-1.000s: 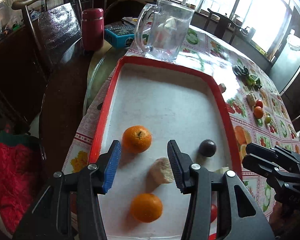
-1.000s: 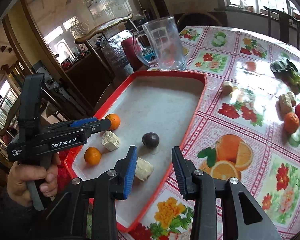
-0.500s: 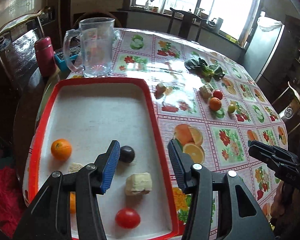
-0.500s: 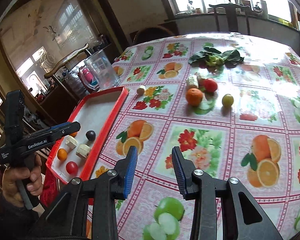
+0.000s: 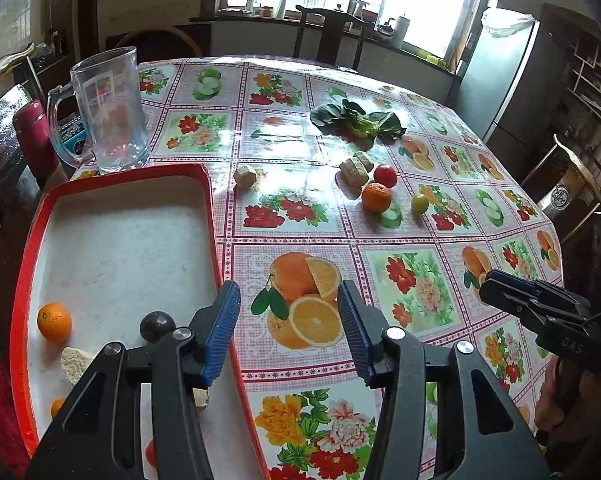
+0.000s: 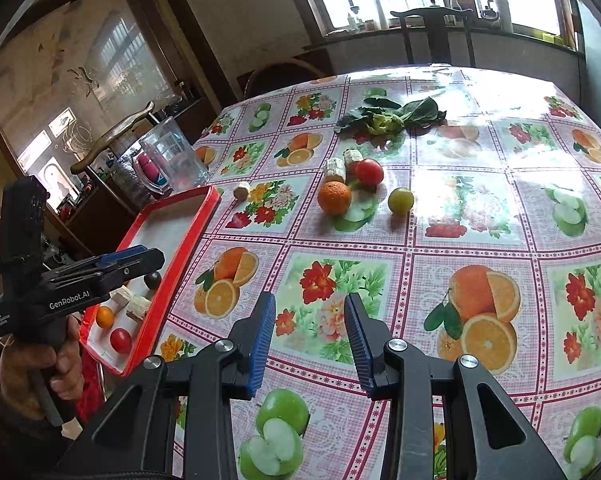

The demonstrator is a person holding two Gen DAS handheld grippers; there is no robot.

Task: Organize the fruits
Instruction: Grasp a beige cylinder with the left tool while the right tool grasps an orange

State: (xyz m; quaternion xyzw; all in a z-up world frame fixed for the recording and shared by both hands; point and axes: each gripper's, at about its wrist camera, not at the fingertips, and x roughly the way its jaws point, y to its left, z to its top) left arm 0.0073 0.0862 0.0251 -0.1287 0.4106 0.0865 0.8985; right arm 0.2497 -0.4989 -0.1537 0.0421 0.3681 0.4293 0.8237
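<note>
Fruit lies in two groups on the round table covered by a glossy floral and fruit-print oilcloth (image 5: 300,216). At the near left sits a shallow red-rimmed tray with a white floor (image 5: 210,200), and in its near end rest a small orange mandarin (image 5: 54,322), a dark purple round fruit (image 5: 156,326) just right of it, and a pale cream rough chunk (image 5: 74,362) nearer still. From the right wrist view the tray (image 6: 204,208) also holds a second orange fruit (image 6: 104,317), a red tomato-like fruit (image 6: 120,340) and two pale chunks (image 6: 134,302).

Farther out, right of centre, a loose orange mandarin (image 5: 376,197) sits just beside a red round fruit (image 5: 385,175), a small yellow-green fruit (image 5: 419,203) and stacked pale blocks (image 5: 356,170). A single pale lump (image 5: 245,176) lies just beyond the tray's far right corner. A bunch of dark leafy greens (image 5: 358,120) lies at the far side.

The left gripper (image 5: 288,320) hovers over the tray's right rim with its blue-padded fingers (image 5: 220,332) spread and nothing between them. The right gripper (image 6: 310,336) hangs above the cloth at the near edge, its fingers likewise spread and empty.

A clear glass handled mug (image 5: 108,110) stands just beyond the tray's far edge, with a red cylindrical flask (image 5: 30,136) to its left.
</note>
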